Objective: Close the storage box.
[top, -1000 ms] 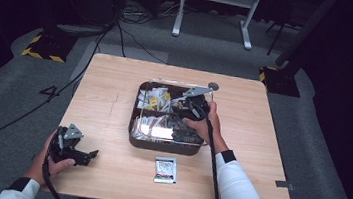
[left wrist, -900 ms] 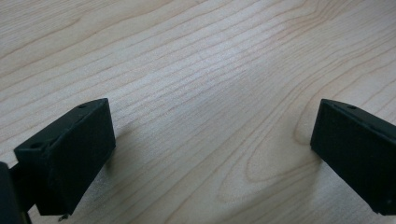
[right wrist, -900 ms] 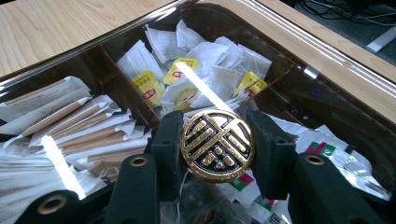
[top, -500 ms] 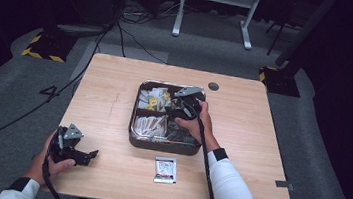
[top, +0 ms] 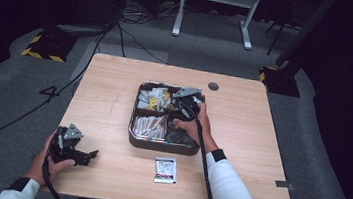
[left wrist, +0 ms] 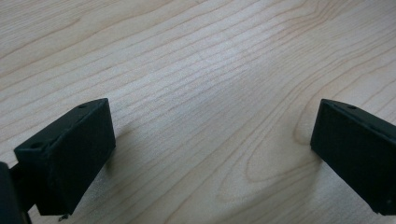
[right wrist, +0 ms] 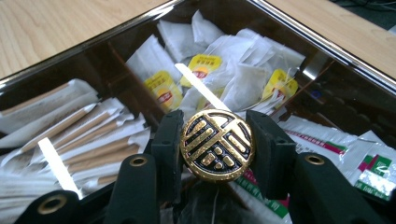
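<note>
A dark metal tray [top: 159, 147] with compartments stands mid-table. My right gripper [top: 185, 105] hovers over its far right part, shut on a round black-and-gold knob [right wrist: 217, 145] that sits squarely between both jaws. Bright streaks cross the right gripper view as on a clear pane, and I cannot tell what the knob belongs to. Below it lie yellow-tagged tea bags [right wrist: 243, 84], paper-wrapped sticks [right wrist: 70, 135] and green-and-white sachets [right wrist: 359, 149]. My left gripper [top: 88, 155] rests near the table's front left corner, its jaws wide apart over bare wood [left wrist: 212, 140].
A small white sachet [top: 165, 169] lies on the table just in front of the tray. A round cable hole [top: 213, 86] sits behind the tray. Cables and a metal stand are on the floor beyond the table.
My right gripper has shifted slightly left over the tray, still closed on the knob. The left gripper has stayed where it was.
</note>
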Demonstrator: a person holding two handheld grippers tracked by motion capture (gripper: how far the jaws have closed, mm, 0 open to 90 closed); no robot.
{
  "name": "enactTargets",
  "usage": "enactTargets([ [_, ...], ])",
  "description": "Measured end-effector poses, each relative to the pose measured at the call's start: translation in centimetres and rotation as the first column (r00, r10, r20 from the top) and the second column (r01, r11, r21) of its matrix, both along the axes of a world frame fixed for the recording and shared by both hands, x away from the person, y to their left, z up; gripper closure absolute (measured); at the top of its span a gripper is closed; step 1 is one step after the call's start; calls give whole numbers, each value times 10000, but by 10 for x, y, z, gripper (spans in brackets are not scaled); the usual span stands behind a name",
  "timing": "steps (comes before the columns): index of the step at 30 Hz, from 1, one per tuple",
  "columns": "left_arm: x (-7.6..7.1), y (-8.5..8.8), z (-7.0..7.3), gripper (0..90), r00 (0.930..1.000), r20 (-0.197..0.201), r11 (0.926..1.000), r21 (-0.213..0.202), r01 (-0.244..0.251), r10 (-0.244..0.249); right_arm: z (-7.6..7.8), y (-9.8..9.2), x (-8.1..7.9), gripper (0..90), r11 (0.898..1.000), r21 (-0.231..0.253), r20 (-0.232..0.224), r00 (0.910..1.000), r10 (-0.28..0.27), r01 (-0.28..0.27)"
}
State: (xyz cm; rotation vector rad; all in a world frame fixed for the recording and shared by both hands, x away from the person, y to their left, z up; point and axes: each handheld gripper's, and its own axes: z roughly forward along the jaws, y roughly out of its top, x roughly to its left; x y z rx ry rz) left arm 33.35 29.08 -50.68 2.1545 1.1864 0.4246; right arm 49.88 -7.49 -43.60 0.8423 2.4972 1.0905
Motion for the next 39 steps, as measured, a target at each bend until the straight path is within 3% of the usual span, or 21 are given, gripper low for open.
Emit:
enactTargets([
  [3,0,0,0,2,10000,-1,10000,0,-1,1,0,1,-1,590,9999,-152,-19,10000,-26,26],
  [15,0,0,0,2,10000,1,10000,3,-1,1,-5,-2,-2,575,9998,193,70,10000,-36,34],
  [21,0,0,0,2,10000,-11,10000,16,7,-7,-6,-4,-2,485,9993,292,21,9998,222,-222],
  [23,0,0,0,2,10000,-13,10000,15,8,-8,-6,-4,-2,445,9990,252,35,9993,378,-379],
  [24,0,0,0,1,10000,-22,10000,13,14,-14,-6,-3,-3,383,9995,86,128,9994,306,-307],
  [30,-1,0,0,1,10000,-19,10000,1,4,-4,-4,-4,-5,271,9986,-131,181,9985,508,-505],
  [34,-1,0,0,1,10000,-19,10000,2,6,-6,-1,-7,-7,226,9982,29,183,9981,595,-596],
  [36,-1,1,0,2,10000,-31,10000,11,26,-26,0,-8,-8,169,9983,-173,279,9981,555,-550],
  [39,-1,1,0,1,10000,-19,10000,3,24,-24,-1,-8,-9,186,9975,-381,205,9980,598,-590],
])
